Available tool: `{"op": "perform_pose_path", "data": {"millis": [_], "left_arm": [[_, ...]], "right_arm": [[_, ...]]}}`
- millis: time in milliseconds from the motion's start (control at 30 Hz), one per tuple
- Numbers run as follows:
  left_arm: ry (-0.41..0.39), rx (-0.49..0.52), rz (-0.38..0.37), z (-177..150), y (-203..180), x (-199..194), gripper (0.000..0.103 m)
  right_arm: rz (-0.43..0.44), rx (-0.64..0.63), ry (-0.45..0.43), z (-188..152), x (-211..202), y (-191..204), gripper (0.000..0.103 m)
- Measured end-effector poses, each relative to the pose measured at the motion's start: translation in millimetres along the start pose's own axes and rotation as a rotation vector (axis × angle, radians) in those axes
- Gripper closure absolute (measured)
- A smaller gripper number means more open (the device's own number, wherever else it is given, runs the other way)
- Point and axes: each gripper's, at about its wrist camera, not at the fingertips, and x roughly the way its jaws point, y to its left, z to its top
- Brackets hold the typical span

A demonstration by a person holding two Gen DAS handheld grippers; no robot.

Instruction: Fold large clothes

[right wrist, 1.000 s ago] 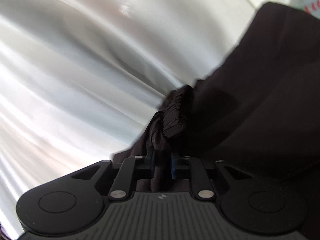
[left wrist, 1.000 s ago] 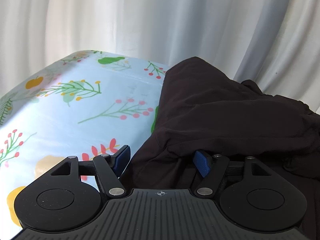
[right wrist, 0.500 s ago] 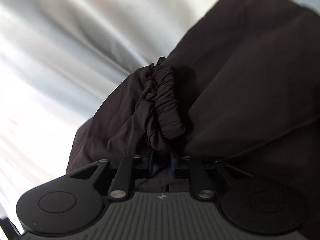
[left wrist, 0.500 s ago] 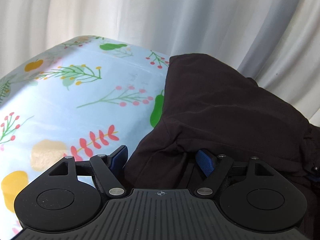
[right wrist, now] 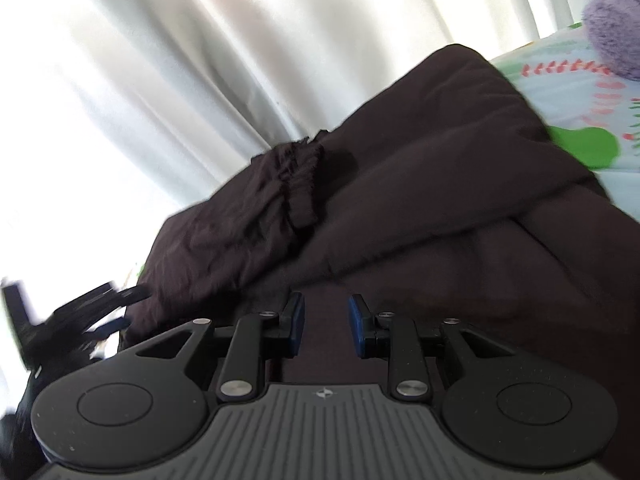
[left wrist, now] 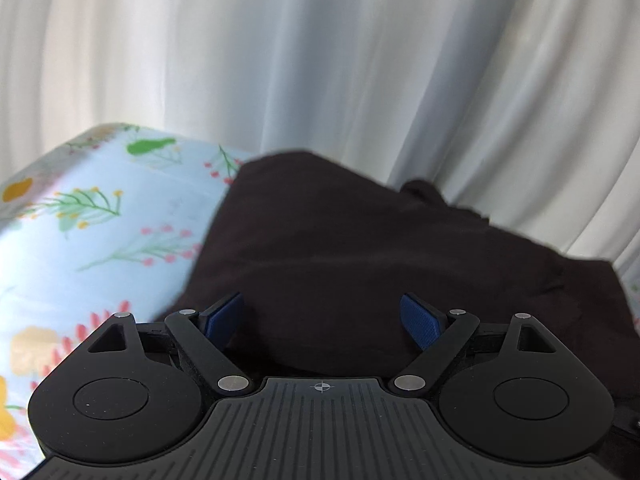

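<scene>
**Right gripper has let go of the cuff; fold laid down**

I find the right gripper now parted, nothing between its blue pads; half a second ago it was pinched on the gathered elastic cuff. That cuff now lies on top of the dark garment, ahead of the gripper and to the left. The left gripper is spread wide as before, empty, low over the cloth's near edge. I judge that a sleeve or leg has just been carried across and dropped, so one fold is done and both tools are free for the next hold.

The garment rests on the floral tablecloth, bunched along the edge by the white curtain. In the right wrist view its long axis runs from lower left to upper right, toward the purple plush toy. The cuffed end points toward the curtain.
</scene>
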Motion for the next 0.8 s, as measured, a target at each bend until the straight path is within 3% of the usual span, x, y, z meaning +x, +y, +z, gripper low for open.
{"op": "perform_pose_path", "data": {"millis": [167, 233, 300, 433, 533, 700, 800], "left_arm": [[0.11, 0.135, 0.127, -14, -21, 43, 0.014], [0.115, 0.206, 0.16, -22, -30, 44, 0.014], [0.125, 0.214, 0.16, -27, -32, 30, 0.014], [0.136, 0.153, 0.006, -42, -19, -21, 0.015], [0.095, 0.124, -0.063, -58, 5, -78, 0.013], [0.039, 0.033, -0.045, -93, 59, -169, 0.006], [0.081, 0.031, 0.035, -110, 86, -192, 0.006]], "right_arm": [[-0.052, -0.015, 0.021, -14, -16, -32, 0.078], [-0.069, -0.024, 0.016, -20, -35, -42, 0.078], [-0.09, -0.03, 0.005, -25, -57, -50, 0.075], [-0.156, -0.025, -0.041, -40, -115, -65, 0.057], [-0.267, 0.003, -0.063, -59, -157, -78, 0.05], [-0.406, 0.072, -0.058, -82, -195, -101, 0.045], [-0.405, 0.068, -0.007, -90, -197, -107, 0.044]]}}
